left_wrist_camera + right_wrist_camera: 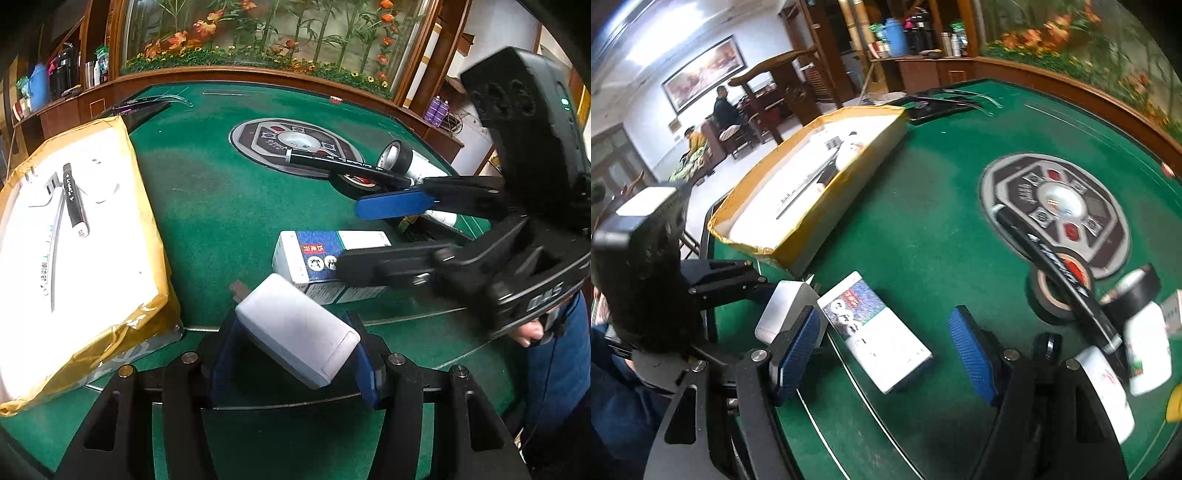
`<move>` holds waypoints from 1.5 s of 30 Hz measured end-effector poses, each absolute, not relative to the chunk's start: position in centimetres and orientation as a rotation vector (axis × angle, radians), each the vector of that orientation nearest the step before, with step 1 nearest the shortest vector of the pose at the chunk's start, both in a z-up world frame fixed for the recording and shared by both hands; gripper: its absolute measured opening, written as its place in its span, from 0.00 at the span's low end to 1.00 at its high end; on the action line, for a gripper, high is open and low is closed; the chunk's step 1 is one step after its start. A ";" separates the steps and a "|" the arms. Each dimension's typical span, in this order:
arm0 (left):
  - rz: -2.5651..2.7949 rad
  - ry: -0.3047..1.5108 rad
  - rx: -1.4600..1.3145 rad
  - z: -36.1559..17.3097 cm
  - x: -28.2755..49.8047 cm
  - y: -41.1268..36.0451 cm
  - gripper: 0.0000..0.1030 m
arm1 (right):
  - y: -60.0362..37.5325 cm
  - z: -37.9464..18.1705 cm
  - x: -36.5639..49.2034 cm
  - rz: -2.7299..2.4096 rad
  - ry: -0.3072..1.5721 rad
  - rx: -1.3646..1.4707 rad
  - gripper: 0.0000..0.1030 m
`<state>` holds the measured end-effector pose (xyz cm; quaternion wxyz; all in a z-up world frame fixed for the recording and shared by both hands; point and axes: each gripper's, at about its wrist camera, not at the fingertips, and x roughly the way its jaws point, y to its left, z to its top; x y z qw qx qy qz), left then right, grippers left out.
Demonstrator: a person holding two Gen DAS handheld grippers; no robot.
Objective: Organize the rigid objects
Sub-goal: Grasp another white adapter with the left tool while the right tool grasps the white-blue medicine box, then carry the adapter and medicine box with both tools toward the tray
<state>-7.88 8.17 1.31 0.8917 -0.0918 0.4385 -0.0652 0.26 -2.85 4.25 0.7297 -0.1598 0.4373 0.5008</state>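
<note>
Green felt surface [221, 206], wood rim, white lines near the front edge. Landmark: grey round panel [295, 147] at its centre.

Left gripper [295, 345]: fingers [367, 373] about half open, clamped on a white charger [299, 328], tilted, prongs pointing away toward the panel, held near the front edge.

Right gripper [892, 354]: fingers [971, 354] wide apart, nothing between the pads; jaws hang over the small box [875, 328], not touching it as far as I can tell. The box is white with a blue-green printed face and lies flat between the front edge and the panel.

Right of the panel, partly on its rim: tape roll [354, 182] with a black marker [347, 166] lying across it; a second tape roll [397, 155] and a white bottle [428, 170] just beside.

Left of the panel: shallow tray [147, 206] with yellow-taped edges, white inside, holding a second marker [75, 201], a silver strip and small white pieces.

Room behind: curved wood counter, glass panel with fake bamboo and orange flowers, shelves with flasks and bottles. Right wrist view, blurred: white wall, framed picture, people seated far back.
</note>
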 end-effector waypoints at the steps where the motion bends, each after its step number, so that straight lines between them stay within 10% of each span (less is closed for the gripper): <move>1: -0.134 0.909 -0.188 1.3 -7.9 8.2 0.57 | -2.5 3.9 0.1 1.105 0.962 -0.364 0.70; 9: -0.133 0.908 -0.190 1.2 -7.9 8.2 0.57 | -2.0 2.8 -0.9 1.117 0.983 -0.430 0.37; 45: -0.095 0.928 -0.143 1.0 -7.4 6.9 0.35 | -4.7 4.4 2.9 0.924 1.019 -0.121 0.36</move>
